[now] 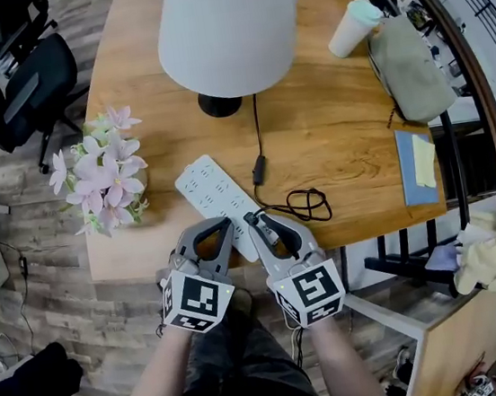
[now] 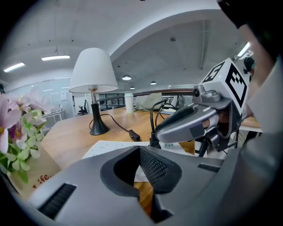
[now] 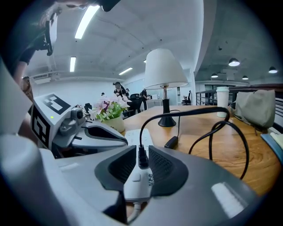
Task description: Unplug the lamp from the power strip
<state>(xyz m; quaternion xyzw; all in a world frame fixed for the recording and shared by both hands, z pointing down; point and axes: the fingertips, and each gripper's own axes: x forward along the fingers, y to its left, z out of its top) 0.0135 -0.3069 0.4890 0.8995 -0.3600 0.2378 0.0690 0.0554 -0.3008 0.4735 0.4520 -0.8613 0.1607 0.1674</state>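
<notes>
Because the black plug (image 3: 141,157) stands upright in the near end of the power strip (image 1: 201,188), the right gripper (image 1: 266,228) straddles it with jaws apart, the pads not pressing on it. The left gripper (image 1: 222,227), jaws together and empty, hangs at the strip's edge, likely to pin it to the surface (image 1: 339,135). Further back stands the lamp (image 1: 227,28). Its slack cord (image 1: 308,203) coils beside the right gripper and may snag, while the flowers (image 1: 104,171) sit well clear.

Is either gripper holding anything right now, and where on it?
Nothing is gripped yet. The right gripper straddles the black plug at its body, with its jaws open beside it. The left gripper is shut and empty.
</notes>
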